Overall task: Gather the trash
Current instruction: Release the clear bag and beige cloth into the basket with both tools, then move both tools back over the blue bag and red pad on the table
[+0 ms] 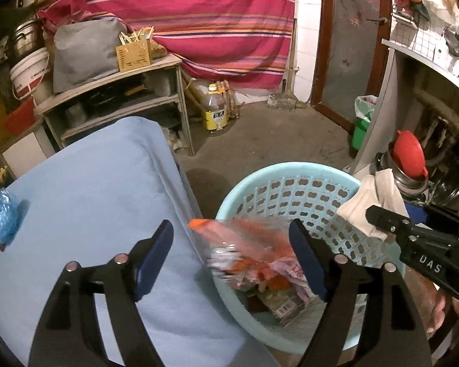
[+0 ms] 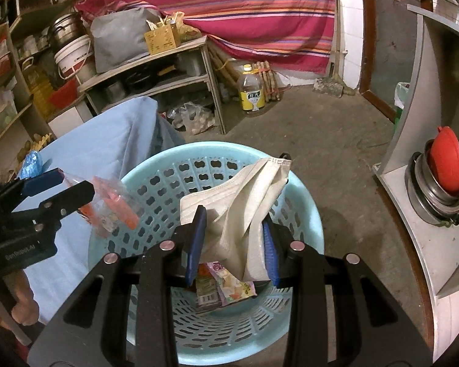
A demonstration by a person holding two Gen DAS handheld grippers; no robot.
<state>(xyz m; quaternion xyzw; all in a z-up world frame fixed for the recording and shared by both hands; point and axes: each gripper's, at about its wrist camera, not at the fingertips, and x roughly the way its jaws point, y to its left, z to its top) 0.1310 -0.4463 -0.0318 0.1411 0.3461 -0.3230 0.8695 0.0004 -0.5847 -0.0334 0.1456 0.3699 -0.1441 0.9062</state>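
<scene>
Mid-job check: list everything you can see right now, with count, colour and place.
basket: one, pale blue, on the floor beside the table
wrappers: several, mixed colours, in the basket
face mask: one, white, between the right gripper's pads
clear orange wrapper: one, above the basket, blurred
blue bag: one, on the table
table cloth: one, light blue
oil bottle: one, yellow label, on the floor
left gripper: black, jaws wide apart
right gripper: black, shut on the mask

Two wrist views, angled down, close over a shared basket (image 1: 293, 180) (image 2: 217, 153) beside a table (image 1: 91, 183) (image 2: 113, 128).
</scene>
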